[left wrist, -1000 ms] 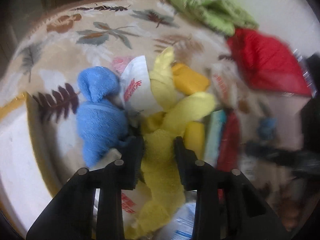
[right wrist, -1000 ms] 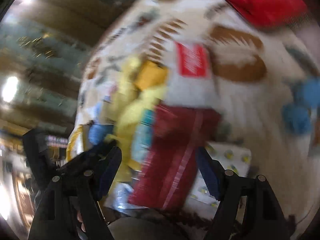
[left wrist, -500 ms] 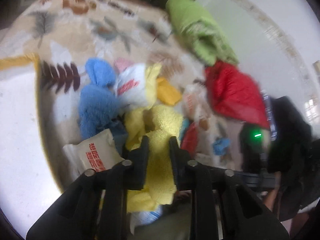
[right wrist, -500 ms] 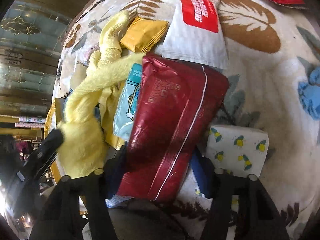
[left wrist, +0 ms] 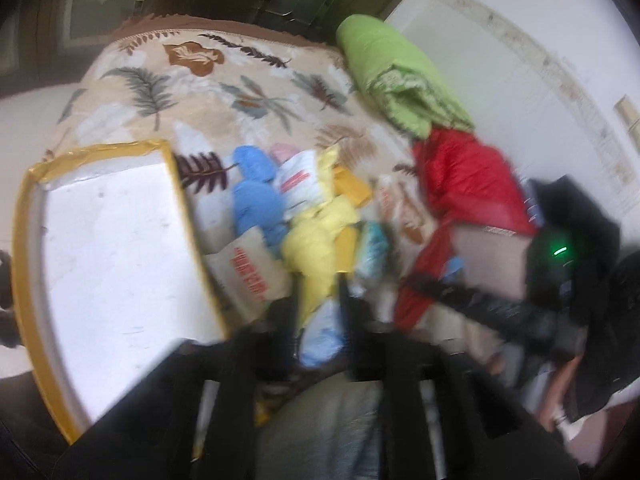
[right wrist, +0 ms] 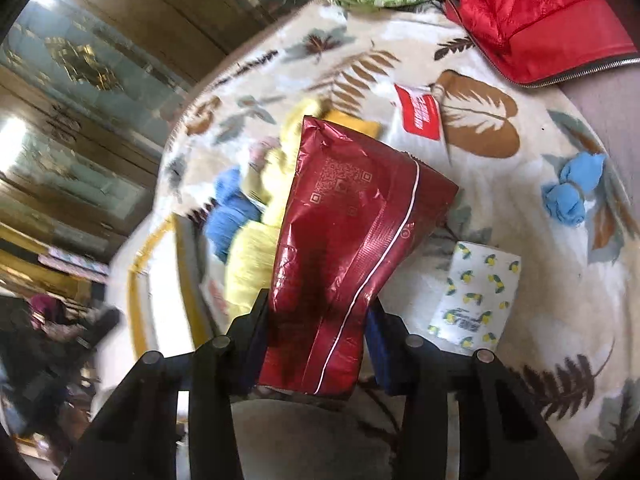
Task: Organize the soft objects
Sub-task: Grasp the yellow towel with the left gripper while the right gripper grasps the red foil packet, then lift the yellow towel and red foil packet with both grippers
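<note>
My left gripper (left wrist: pixel 318 300) is shut on a yellow cloth (left wrist: pixel 316 244) and holds it above a pile of soft things on a leaf-patterned blanket (left wrist: pixel 224 80). A blue cloth (left wrist: pixel 254 200) and white packets (left wrist: pixel 298 178) lie beside it. My right gripper (right wrist: pixel 318 320) is shut on a dark red foil pouch (right wrist: pixel 352 232), lifted clear of the blanket. The yellow cloth (right wrist: pixel 252 260) and blue cloth (right wrist: pixel 230 210) show behind the pouch.
A white box with a yellow rim (left wrist: pixel 24 216) stands left of the pile. A green quilt (left wrist: pixel 396 80) and a red jacket (left wrist: pixel 468 180) lie at the back. A lemon-print tissue pack (right wrist: pixel 476 292), a blue sock ball (right wrist: pixel 572 192) and a red-labelled packet (right wrist: pixel 420 114) lie on the blanket.
Both grippers have risen and pulled back. The left lifted the yellow cloth out of the pile. The right closed on the red pouch and lifted it off the blanket.
</note>
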{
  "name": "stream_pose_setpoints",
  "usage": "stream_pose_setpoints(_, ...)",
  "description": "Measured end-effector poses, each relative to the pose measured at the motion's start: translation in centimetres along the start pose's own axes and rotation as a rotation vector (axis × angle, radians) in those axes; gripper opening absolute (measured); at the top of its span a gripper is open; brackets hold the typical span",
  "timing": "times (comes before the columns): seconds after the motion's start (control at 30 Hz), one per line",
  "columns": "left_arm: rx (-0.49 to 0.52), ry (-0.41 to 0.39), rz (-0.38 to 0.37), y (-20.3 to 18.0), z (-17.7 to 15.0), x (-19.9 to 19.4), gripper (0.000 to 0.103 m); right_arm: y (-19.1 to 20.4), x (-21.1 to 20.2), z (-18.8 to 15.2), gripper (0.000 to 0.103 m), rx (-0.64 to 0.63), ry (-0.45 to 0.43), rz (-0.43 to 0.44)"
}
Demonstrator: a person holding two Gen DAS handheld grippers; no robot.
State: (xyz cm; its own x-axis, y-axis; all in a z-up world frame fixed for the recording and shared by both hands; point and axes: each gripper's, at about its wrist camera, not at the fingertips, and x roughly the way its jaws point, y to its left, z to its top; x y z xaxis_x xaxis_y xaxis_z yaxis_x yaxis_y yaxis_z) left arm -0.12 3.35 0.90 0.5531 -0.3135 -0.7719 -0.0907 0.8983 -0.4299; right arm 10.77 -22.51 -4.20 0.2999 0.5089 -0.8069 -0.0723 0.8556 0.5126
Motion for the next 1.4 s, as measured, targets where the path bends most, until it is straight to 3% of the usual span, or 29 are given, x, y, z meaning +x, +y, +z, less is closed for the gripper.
stream_pose_setpoints(0.03,-0.003,-0.002,0.026,0.3,-0.2,0.3,0.055,-0.4,-0.2,-0.2,0.044,0.018,-0.010,0.012)
stream_pose_setpoints(0.07,-0.006,-0.001,0.053,0.4,-0.3,0.8,0.056,0.5,-0.1,-0.5,0.044,0.029,-0.013,0.009)
stream_pose_setpoints(0.2,-0.023,0.019,0.058,1.0,-0.2,3.1,0.056,1.0,1.1,0.0,0.044,0.081,-0.033,-0.021)
stream_pose_setpoints(0.33,-0.071,0.072,-0.002,0.8,0.3,7.0,0.056,-0.1,1.5,-0.3,0.044,0.151,-0.020,-0.034)
stream_pose_setpoints(0.43,0.014,0.082,-0.019,-0.1,0.4,8.8,0.056,-0.7,1.9,-0.2,0.044,0.180,-0.011,-0.075)
stream_pose_setpoints(0.5,0.042,0.057,-0.010,0.4,0.1,9.0,0.056,-0.5,1.2,-0.3,0.044,0.157,-0.054,-0.098)
stream_pose_setpoints(0.63,-0.063,0.027,-0.094,2.1,1.4,8.7,0.056,-0.6,0.4,-0.8,0.044,0.157,-0.096,-0.116)
stream_pose_setpoints(0.73,-0.013,0.045,-0.017,1.8,1.9,9.2,0.056,-0.6,0.6,-0.6,0.044,0.146,-0.100,-0.124)
stream_pose_setpoints(0.83,0.030,0.074,-0.035,0.6,2.3,9.9,0.056,-0.8,1.2,-0.2,0.044,0.132,-0.082,-0.132)
stream_pose_setpoints(0.97,0.136,0.134,0.052,-2.4,2.9,13.1,0.056,-1.0,1.7,-0.1,0.044,0.115,-0.072,-0.129)
stream_pose_setpoints(1.0,0.140,0.163,0.071,-2.5,2.9,14.2,0.054,-1.0,1.6,-0.1,0.044,0.107,-0.077,-0.123)
stream_pose_setpoints(1.03,0.155,0.200,0.101,-2.8,2.8,15.5,0.033,-1.0,1.6,-0.1,0.044,0.106,-0.082,-0.121)
stream_pose_setpoints(1.07,0.195,0.226,0.143,-3.3,2.5,16.6,0.034,-1.0,1.4,-0.2,0.044,0.102,-0.090,-0.119)
stream_pose_setpoints(1.13,0.205,0.192,0.126,-3.6,2.5,15.6,0.031,-0.8,1.0,-0.3,0.044,0.088,-0.111,-0.111)
stream_pose_setpoints(1.2,0.114,0.140,0.029,-2.6,3.1,12.2,0.031,-0.3,0.2,-0.5,0.044,0.060,-0.147,-0.080)
stream_pose_setpoints(1.27,0.049,0.061,-0.047,-1.2,3.3,7.5,0.031,1.2,-0.9,-0.6,0.044,0.014,-0.183,-0.102)
stream_pose_setpoints(1.33,-0.034,-0.028,-0.121,1.4,2.9,1.9,0.031,4.6,-2.2,-0.8,0.044,-0.059,-0.212,-0.058)
stream_pose_setpoints(1.4,-0.109,-0.099,-0.149,4.5,1.9,-2.4,0.030,8.6,-2.5,-1.1,0.044,-0.124,-0.195,0.011)
